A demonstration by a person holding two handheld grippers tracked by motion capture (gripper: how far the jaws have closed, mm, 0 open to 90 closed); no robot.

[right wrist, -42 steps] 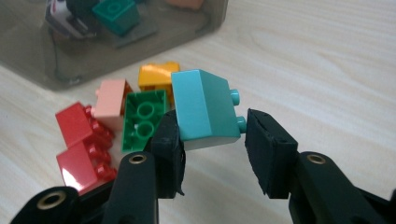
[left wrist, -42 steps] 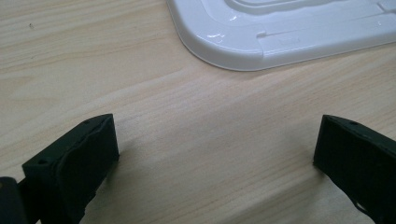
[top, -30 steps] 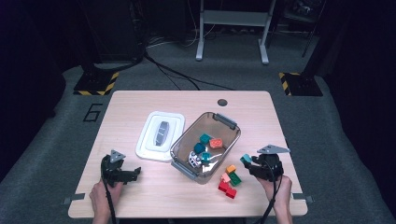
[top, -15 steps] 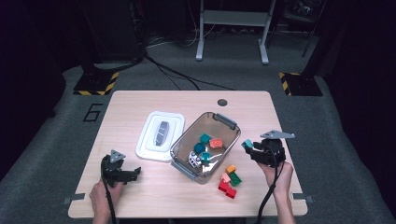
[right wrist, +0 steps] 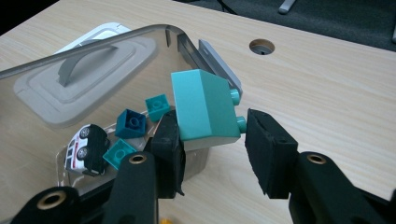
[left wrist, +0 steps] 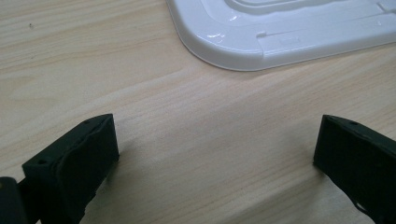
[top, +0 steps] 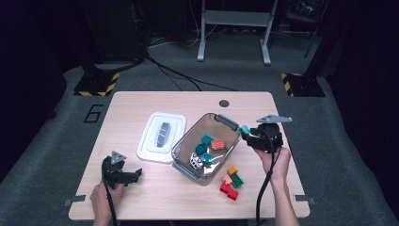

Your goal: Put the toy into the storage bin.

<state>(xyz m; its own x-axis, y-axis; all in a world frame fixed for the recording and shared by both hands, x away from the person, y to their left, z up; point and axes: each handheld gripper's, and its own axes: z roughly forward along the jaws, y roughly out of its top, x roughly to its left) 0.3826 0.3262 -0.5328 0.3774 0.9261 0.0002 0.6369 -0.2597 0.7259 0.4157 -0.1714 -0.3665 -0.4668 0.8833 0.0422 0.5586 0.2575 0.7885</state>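
A large teal brick is pinched between the pads of my right gripper, which is shut on it. In the high view the right gripper holds the teal brick in the air at the right rim of the clear bin. Inside the bin lie an orange brick, small teal bricks and a white toy car. My left gripper rests on the table near the front left. Its jaws stand wide apart with bare wood between them.
The bin's white lid lies flat left of the bin, and its corner is just ahead of the left gripper. Several loose bricks sit on the table in front of the bin's right end. A round hole is near the table's far edge.
My right gripper has risen and moved away from the loose bricks to the bin's right rim, carrying the teal brick. The left gripper has stayed put.
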